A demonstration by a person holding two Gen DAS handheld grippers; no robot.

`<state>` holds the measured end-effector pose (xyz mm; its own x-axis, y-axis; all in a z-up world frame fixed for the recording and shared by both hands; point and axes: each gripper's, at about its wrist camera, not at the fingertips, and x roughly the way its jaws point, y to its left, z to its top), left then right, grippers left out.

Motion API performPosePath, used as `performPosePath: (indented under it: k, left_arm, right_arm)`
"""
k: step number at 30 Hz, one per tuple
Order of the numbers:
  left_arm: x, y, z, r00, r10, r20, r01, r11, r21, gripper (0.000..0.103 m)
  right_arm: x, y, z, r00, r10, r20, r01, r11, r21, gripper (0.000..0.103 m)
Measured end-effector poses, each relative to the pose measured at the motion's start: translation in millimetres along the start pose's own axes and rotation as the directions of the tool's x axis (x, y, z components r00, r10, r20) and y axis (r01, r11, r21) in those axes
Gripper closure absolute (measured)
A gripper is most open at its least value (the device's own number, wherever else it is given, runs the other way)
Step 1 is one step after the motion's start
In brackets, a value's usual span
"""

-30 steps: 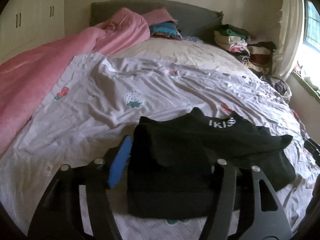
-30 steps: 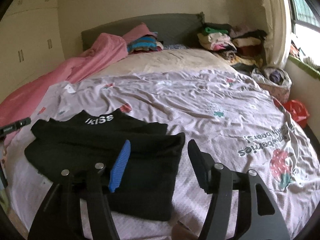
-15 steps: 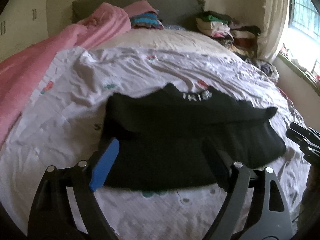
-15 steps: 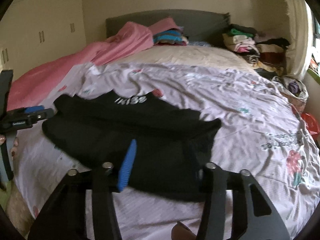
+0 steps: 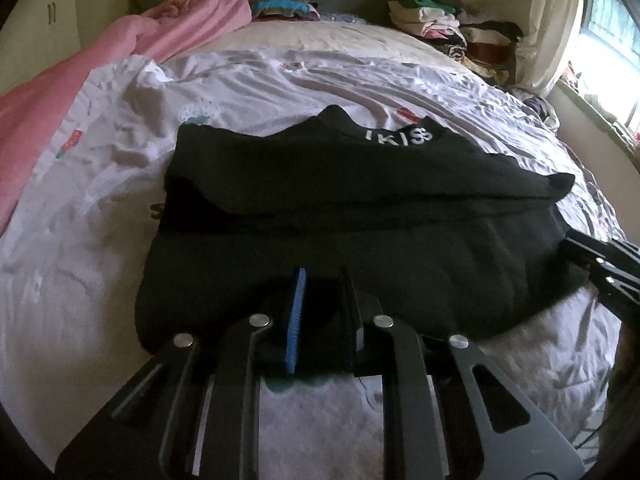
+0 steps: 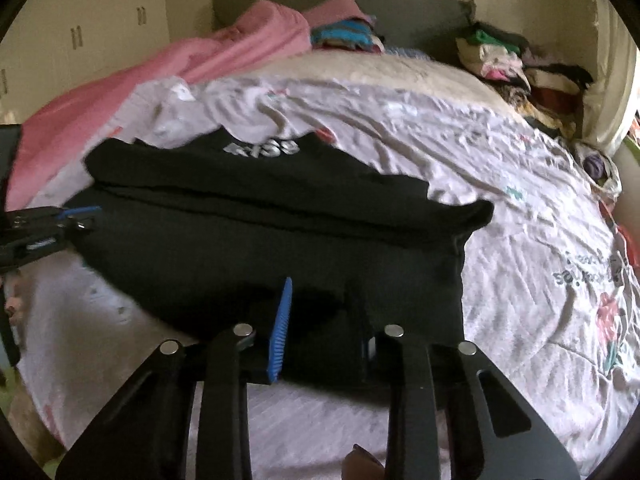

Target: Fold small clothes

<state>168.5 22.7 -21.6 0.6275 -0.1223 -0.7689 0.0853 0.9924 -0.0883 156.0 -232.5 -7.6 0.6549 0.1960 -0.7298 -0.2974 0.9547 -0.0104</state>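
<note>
A black garment with white lettering at its collar lies flat on the strawberry-print sheet, sleeves folded across it. It also shows in the right wrist view. My left gripper has its jaws narrowed on the garment's near hem. My right gripper has its jaws narrowed on the near hem too, further right. The right gripper shows at the right edge of the left wrist view. The left gripper shows at the left edge of the right wrist view.
A pink blanket lies along the bed's left side. Folded clothes are stacked at the far right by the grey headboard. A window is on the right, cupboards on the left.
Both grippers moved in to the garment's near hem and closed their jaws from wide open to narrow on the fabric. The garment now lies spread wider.
</note>
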Motion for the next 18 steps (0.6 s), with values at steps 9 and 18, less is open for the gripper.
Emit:
performPosePath:
  k: [9, 18]
  left_arm:
    - [29, 12, 27, 1.000, 0.022, -0.012, -0.022, 1.000, -0.004, 0.091]
    - [44, 31, 54, 0.999, 0.036, 0.035, -0.034, 0.998, -0.054, 0.071]
  right_arm:
    - [49, -16, 22, 0.998, -0.032, -0.047, 0.034, 0.999, 0.041, 0.082]
    - [69, -23, 52, 1.000, -0.023, -0.013, 0.023, 0.998, 0.051, 0.081]
